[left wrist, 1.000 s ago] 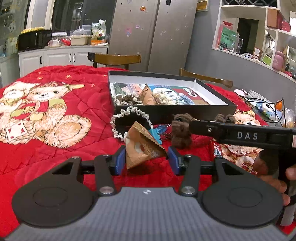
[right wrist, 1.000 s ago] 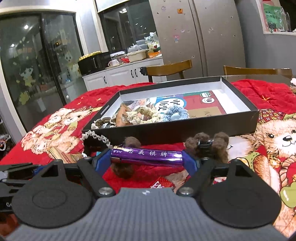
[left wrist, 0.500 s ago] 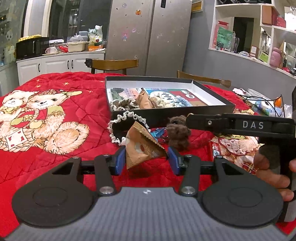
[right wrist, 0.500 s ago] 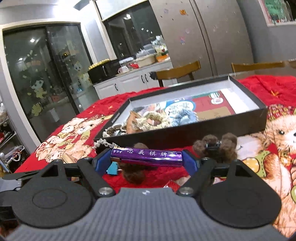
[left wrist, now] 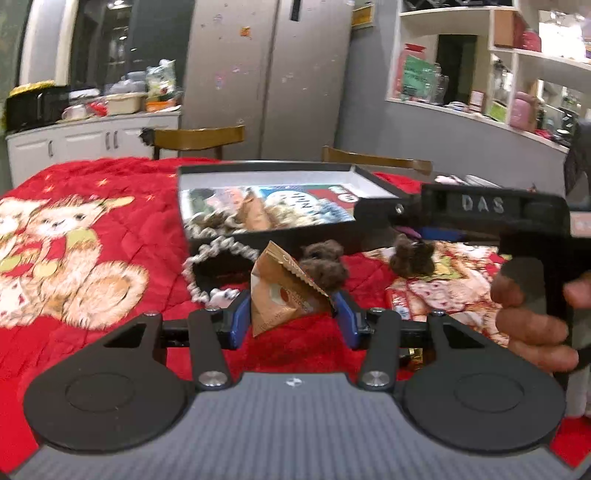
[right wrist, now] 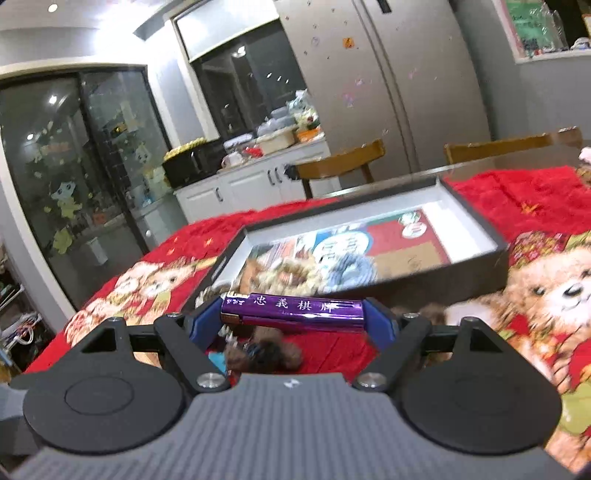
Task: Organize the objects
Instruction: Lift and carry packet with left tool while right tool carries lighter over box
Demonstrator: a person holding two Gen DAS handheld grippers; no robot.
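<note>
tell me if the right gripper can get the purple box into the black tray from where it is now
Probably yes. The right gripper holds the purple box above the black tray near wall, and nothing stands between them.

Indoor, warm artificial light, fairly dim. Right wrist view: ceiling spots (right wrist: pixel 53 7) blown out, reflections in the glass door (right wrist: pixel 55 177), motion blur across the box (right wrist: pixel 369 254). Left wrist view: softer overall, shelves (left wrist: pixel 517 74) smeared, hand (left wrist: pixel 532 317) blurred. Fisheye bends both frames' edges. Shadows weak.
</note>
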